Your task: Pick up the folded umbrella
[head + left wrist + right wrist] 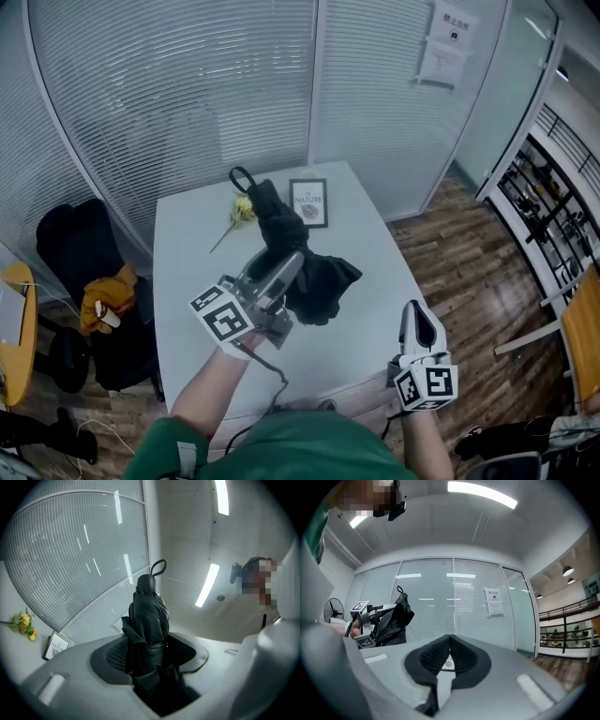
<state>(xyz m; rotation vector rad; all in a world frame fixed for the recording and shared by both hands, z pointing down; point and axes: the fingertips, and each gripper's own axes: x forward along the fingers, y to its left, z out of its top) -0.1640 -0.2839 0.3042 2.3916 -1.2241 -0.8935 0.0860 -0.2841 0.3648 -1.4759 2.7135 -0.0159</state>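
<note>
The folded black umbrella (298, 264) hangs lifted over the white table (187, 246), its strap loop pointing toward the far edge and loose fabric sagging on the right. My left gripper (284, 271) is shut on its middle. In the left gripper view the umbrella (149, 616) stands upright between the pads, filling the gap. My right gripper (419, 324) hovers near the table's front right corner, away from the umbrella. Its pads meet at the tips with nothing between them (450, 641). From there the umbrella (392, 617) and the left gripper (363, 616) show at the left.
A framed card (308, 202) and a yellow flower (242, 212) lie at the table's far end. A black chair with a yellow cloth (101, 298) stands left of the table. Glass walls with blinds close off the back. An orange chair (586, 328) is at the right.
</note>
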